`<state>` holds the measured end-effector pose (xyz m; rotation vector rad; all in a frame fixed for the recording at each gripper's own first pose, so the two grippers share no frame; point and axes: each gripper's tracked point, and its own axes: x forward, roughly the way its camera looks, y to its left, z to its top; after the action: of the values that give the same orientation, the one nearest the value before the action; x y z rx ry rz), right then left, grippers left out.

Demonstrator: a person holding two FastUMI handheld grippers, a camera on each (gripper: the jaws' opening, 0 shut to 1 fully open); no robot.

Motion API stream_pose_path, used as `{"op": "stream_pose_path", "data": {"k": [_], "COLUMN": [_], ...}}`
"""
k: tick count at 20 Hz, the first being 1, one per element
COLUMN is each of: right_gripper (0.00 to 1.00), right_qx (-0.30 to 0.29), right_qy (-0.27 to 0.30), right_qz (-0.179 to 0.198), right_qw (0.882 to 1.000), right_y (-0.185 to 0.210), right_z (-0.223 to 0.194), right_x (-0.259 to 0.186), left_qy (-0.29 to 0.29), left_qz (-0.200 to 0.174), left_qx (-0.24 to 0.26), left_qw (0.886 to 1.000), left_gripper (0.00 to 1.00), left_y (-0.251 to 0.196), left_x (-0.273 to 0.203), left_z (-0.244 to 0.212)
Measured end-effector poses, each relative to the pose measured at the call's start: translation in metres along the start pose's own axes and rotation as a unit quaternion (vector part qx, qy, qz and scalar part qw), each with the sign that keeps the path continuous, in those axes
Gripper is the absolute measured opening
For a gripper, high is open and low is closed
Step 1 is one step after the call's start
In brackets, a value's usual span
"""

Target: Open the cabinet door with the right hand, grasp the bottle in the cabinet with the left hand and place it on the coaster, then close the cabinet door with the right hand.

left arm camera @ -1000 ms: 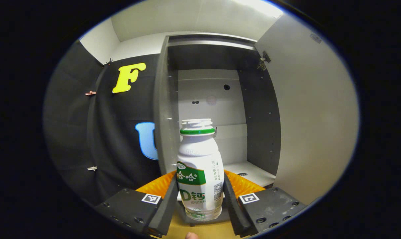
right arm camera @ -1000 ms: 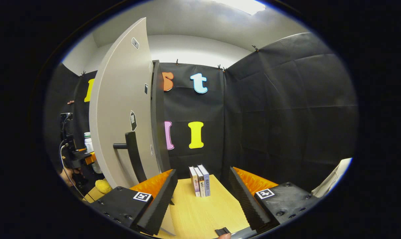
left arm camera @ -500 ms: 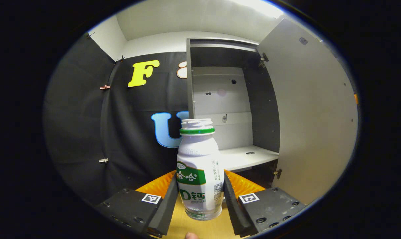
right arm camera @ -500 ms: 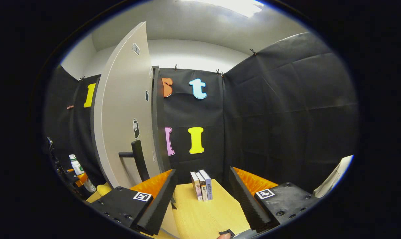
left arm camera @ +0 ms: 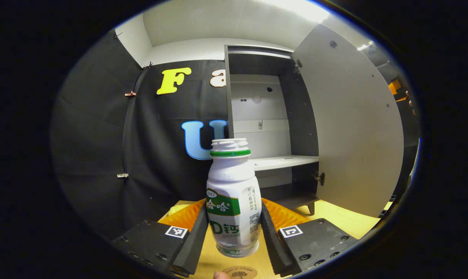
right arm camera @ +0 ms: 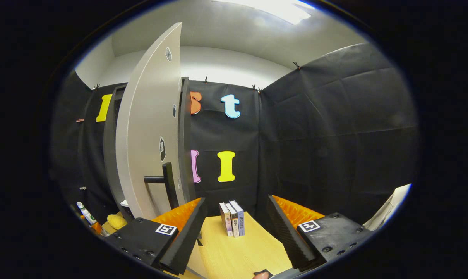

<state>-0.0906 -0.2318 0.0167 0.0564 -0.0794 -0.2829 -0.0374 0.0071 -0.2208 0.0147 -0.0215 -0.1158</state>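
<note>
In the left gripper view my left gripper (left arm camera: 234, 232) is shut on a white bottle (left arm camera: 233, 193) with a green label and green neck ring, held upright above the wooden table. A round brown coaster (left arm camera: 239, 272) peeks out just below the bottle. Behind stands the cabinet (left arm camera: 263, 128) with its grey door (left arm camera: 346, 128) swung wide. In the right gripper view my right gripper (right arm camera: 235, 232) is open with nothing between its fingers, near the door (right arm camera: 148, 128) and its dark handle (right arm camera: 166, 186). The bottle (right arm camera: 84, 213) appears small at the far left there.
Three books (right arm camera: 232, 218) stand upright on the wooden table (right arm camera: 234, 252) ahead of the right gripper. A yellow soft object (right arm camera: 116, 221) lies by the cabinet's foot. The cabinet shelf (left arm camera: 284, 162) is white. Black cloth walls close in the booth.
The left gripper has drawn back and down from the cabinet with the bottle; the coaster has come into view beneath it. The right gripper has shifted a little, still open.
</note>
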Motion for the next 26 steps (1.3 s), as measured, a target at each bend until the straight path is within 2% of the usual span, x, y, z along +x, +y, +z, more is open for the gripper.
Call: {"op": "stream_pose_path", "data": {"k": [4, 9, 15, 18, 22, 26], "right_gripper": [0.98, 0.98, 0.98, 0.98, 0.98, 0.98], "right_qx": [0.002, 0.014, -0.003, -0.024, -0.018, -0.028], "right_qy": [0.008, 0.01, 0.028, 0.031, 0.043, 0.037], "right_qz": [-0.001, -0.013, -0.016, -0.021, -0.033, -0.025], "right_qw": [1.0, 1.0, 0.999, 0.999, 0.998, 0.999], "right_y": [0.001, -0.01, -0.01, -0.014, -0.022, -0.02], "right_z": [-0.002, -0.001, -0.007, -0.007, -0.012, -0.01], "right_x": [0.0, 0.006, 0.008, 0.008, 0.009, 0.008], "left_qy": [0.021, 0.019, 0.029, 0.034, 0.035, 0.044], "left_qz": [-0.019, -0.048, -0.044, -0.042, -0.04, -0.04], "left_qx": [-0.006, 0.008, 0.005, 0.0, -0.013, -0.017], "left_qw": [1.0, 0.999, 0.999, 0.999, 0.998, 0.998], "left_gripper": [0.72, 0.72, 0.72, 0.72, 0.73, 0.78], "left_y": [-0.01, -0.017, -0.01, -0.008, -0.006, -0.008], "left_x": [-0.016, -0.026, -0.013, -0.008, -0.005, -0.004], "left_z": [-0.05, -0.107, -0.169, -0.187, -0.195, -0.197]}}
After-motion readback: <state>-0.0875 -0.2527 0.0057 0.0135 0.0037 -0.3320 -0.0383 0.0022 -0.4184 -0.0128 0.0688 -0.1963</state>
